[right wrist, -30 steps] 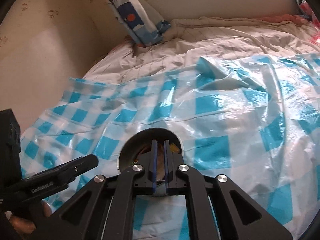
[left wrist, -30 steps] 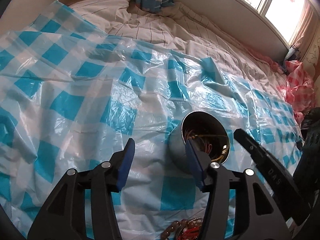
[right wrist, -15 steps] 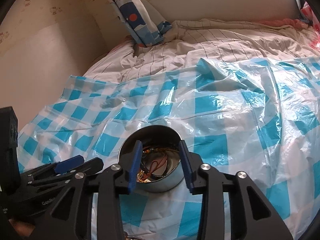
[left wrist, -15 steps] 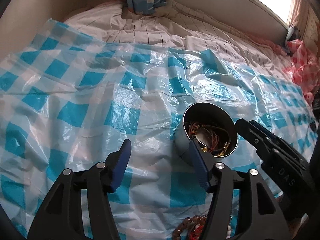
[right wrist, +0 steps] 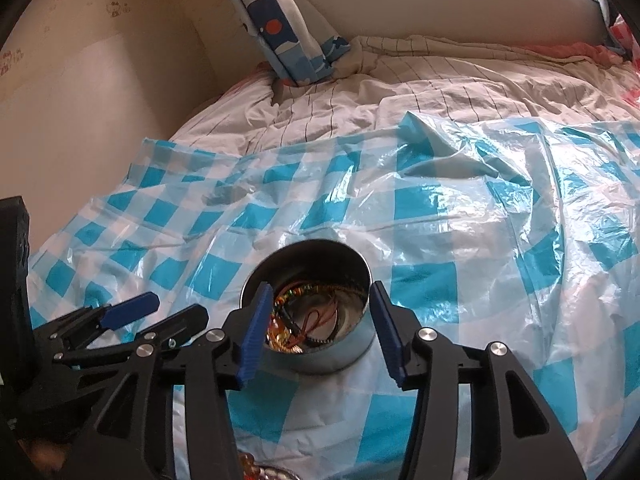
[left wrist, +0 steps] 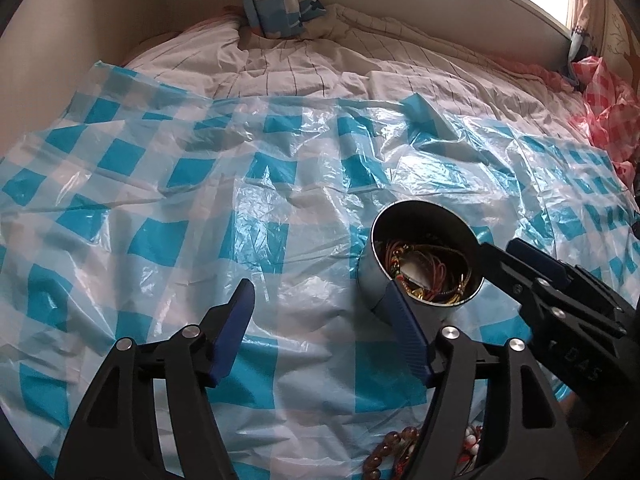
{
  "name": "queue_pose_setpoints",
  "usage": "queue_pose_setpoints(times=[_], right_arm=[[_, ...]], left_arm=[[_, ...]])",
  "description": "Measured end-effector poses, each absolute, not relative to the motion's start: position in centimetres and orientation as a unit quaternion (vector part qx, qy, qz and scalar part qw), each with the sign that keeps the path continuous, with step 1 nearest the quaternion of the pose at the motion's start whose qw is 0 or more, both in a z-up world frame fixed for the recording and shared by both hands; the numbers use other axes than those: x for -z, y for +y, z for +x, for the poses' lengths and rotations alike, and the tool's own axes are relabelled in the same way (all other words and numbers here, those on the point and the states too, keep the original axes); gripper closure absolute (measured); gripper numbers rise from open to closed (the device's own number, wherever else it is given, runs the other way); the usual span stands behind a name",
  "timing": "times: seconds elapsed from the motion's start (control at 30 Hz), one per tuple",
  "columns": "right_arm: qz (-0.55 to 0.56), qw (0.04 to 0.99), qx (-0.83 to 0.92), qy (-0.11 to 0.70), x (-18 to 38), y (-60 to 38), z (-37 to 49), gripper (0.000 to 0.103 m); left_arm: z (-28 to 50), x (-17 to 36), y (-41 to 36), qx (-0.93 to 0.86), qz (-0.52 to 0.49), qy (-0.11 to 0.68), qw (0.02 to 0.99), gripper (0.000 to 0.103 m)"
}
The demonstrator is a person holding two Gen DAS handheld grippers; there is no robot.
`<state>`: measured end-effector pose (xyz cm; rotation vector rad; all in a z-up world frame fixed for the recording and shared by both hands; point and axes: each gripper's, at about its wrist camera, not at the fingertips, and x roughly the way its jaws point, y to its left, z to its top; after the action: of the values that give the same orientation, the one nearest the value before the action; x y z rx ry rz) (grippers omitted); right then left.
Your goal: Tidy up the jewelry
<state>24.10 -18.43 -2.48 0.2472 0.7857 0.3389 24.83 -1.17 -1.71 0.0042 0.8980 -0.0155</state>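
A round metal tin [left wrist: 370, 280] stands on the blue-checked plastic sheet with a tangle of cords, chains and beads [left wrist: 424, 268] inside. My left gripper [left wrist: 320, 320] hovers just left of the tin, its jaws opening over bare plastic with nothing between them. In the right wrist view the tin [right wrist: 332, 356] sits right under my right gripper [right wrist: 320, 320], whose jaws are opening above its mouth and grip nothing. The jewelry in the tin [right wrist: 304, 320] shows between them. Each gripper appears in the other view: the right gripper [left wrist: 502, 250] and the left gripper [right wrist: 160, 314].
The checked plastic sheet [left wrist: 160, 200] covers a striped bedspread [left wrist: 320, 68]. Loose bead bracelets [left wrist: 390, 446] lie at the near edge, also low in the right wrist view as beads [right wrist: 248, 460]. A blue patterned curtain [right wrist: 280, 28] hangs at the back. A pink checked bag [left wrist: 608, 108] lies far right.
The right jaws, shut over the tin a second ago, have spread apart. The left jaws have widened and the left view has rolled slightly. The tin stays in place.
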Motion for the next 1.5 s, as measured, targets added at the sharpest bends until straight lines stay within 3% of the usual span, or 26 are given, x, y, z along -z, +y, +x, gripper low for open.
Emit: queue_pose_setpoints(times=[0.27, 0.8, 1.1, 1.13, 1.2, 1.27, 1.37, 1.5], right_arm=[[0.089, 0.887, -0.169, 0.421, 2.9, -20.0, 21.6, 0.04], [0.095, 0.858, -0.156, 0.48, 5.6, -22.3, 15.9, 0.038], [0.097, 0.866, -0.154, 0.466, 5.0, -22.1, 16.0, 0.034], [0.096, 0.866, -0.154, 0.466, 5.0, -22.0, 16.1, 0.034], [0.095, 0.866, -0.155, 0.465, 4.9, -21.9, 16.2, 0.033], [0.094, 0.866, -0.156, 0.465, 5.0, -21.8, 16.2, 0.032], [0.093, 0.865, -0.158, 0.467, 5.0, -21.6, 16.3, 0.031], [0.09, 0.865, -0.159, 0.468, 5.0, -21.3, 16.3, 0.031]], left_arm=[[24.1, 2.6, 0.2, 0.016, 0.004, 0.459, 0.888, 0.031], [19.3, 4.0, -2.2, 0.131, 0.071, 0.499, 0.854, 0.031], [16.2, 4.8, -4.8, 0.171, 0.116, 0.484, 0.85, 0.031], [16.1, 4.9, -4.9, 0.174, 0.116, 0.485, 0.849, 0.033], [16.0, 5.6, -5.3, 0.185, 0.117, 0.495, 0.841, 0.047], [16.3, 6.4, -5.4, 0.194, 0.106, 0.517, 0.827, 0.082], [16.5, 6.3, -5.0, 0.206, 0.082, 0.522, 0.824, 0.093], [17.4, 4.7, -2.3, 0.223, -0.015, 0.515, 0.827, 0.093]])
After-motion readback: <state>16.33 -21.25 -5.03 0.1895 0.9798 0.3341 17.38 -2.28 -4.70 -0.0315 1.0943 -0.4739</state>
